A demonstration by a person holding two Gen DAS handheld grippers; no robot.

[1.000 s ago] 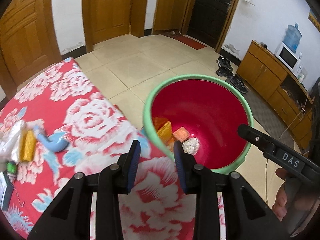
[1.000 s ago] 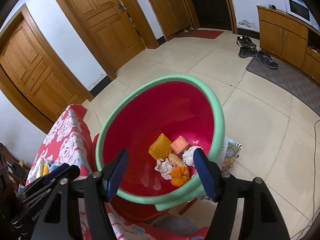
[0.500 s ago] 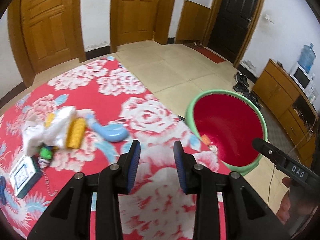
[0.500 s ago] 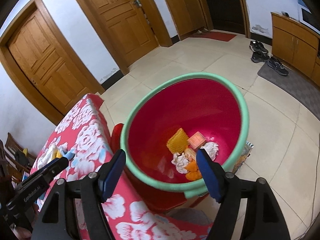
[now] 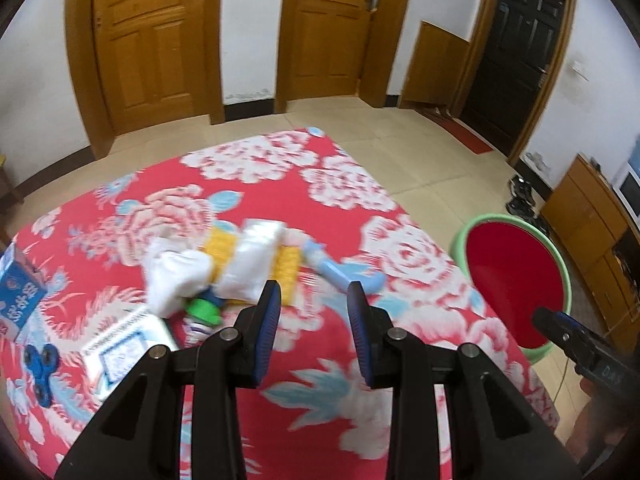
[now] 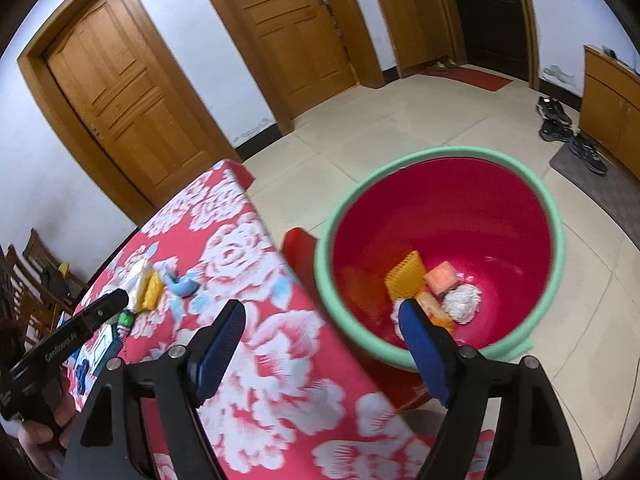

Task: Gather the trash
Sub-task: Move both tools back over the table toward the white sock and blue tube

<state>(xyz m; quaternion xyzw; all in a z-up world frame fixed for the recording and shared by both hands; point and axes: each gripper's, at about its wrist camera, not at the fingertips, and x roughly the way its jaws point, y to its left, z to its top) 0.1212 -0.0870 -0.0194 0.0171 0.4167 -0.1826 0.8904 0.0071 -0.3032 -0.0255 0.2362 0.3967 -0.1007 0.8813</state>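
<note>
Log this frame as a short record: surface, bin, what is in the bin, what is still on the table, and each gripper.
surface: table with red floral cloth
bin: red, green-rimmed trash bin on the floor beside the table
in bin: yellow foam net, orange block, crumpled tissue
left on table: white plastic wrappers, blue curved piece, green-capped bottle
left gripper: empty, jaws partly open
right gripper: empty, jaws have just been opening

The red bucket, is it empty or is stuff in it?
Not empty. The red bucket holds a yellow ridged piece, an orange block and a crumpled white wad at the bottom.
</note>
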